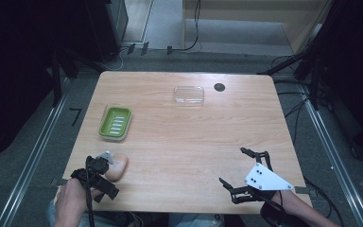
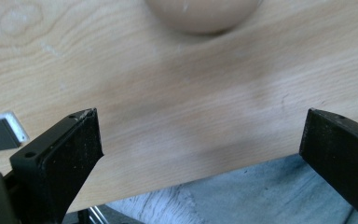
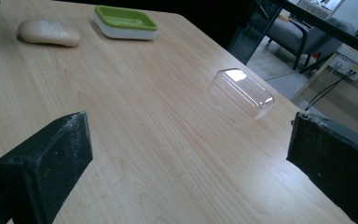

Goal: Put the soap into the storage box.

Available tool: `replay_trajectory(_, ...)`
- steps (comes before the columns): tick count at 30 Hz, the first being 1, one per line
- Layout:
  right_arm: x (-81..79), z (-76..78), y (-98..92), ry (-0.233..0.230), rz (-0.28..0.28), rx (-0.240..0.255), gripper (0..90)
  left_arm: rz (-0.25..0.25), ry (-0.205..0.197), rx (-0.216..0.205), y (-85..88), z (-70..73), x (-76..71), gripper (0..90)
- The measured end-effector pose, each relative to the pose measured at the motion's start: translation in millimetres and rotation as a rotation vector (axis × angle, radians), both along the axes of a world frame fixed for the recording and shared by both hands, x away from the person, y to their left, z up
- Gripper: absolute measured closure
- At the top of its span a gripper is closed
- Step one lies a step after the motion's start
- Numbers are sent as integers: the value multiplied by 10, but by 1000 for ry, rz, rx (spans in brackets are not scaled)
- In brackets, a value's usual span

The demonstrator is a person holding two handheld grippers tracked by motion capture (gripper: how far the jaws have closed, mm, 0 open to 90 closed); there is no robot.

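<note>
A beige bar of soap (image 1: pixel 116 167) lies near the table's front left corner. My left gripper (image 1: pixel 105 178) is just left of it, over the front edge, jaws wide open with nothing between them. In the left gripper view the soap (image 2: pixel 203 14) sits beyond the open gripper (image 2: pixel 200 135), apart from both jaws. A green soap dish (image 1: pixel 116 123) with a white base stands farther back on the left. A clear plastic lid (image 1: pixel 188 94) lies at the back middle. My right gripper (image 1: pixel 236 168) hovers open and empty at the front right. The right gripper view has my gripper (image 3: pixel 191 154) facing the lid (image 3: pixel 242 93), dish (image 3: pixel 126 21) and soap (image 3: pixel 49 32).
The wooden table (image 1: pixel 189 142) has a small dark round hole cover (image 1: pixel 220 87) beside the lid. Metal rails and cables run on the floor around the table. A chair (image 3: pixel 293 32) stands off to the side in the right gripper view.
</note>
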State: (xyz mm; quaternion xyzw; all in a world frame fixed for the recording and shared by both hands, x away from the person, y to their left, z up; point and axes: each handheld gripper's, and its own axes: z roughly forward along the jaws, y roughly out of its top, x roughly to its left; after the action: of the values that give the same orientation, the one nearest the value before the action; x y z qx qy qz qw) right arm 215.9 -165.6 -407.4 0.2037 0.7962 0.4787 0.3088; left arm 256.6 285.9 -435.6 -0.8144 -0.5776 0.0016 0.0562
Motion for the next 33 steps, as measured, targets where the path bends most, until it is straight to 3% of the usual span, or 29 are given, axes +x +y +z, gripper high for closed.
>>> replay_trajectory(11, 0, -1, 1, 1, 0, 0, 0, -6, -39, -23, -150, 75, 159, 0)
replay_trajectory(28, 0, -2, -9, 0, -2, 0, 0, 17, -85, -42, -193, 75, 411, 0)
replay_trajectory(33, 3, -2, -5, 0, -1, 3, 0, 19, -72, -49, -204, 37, 466, 0)
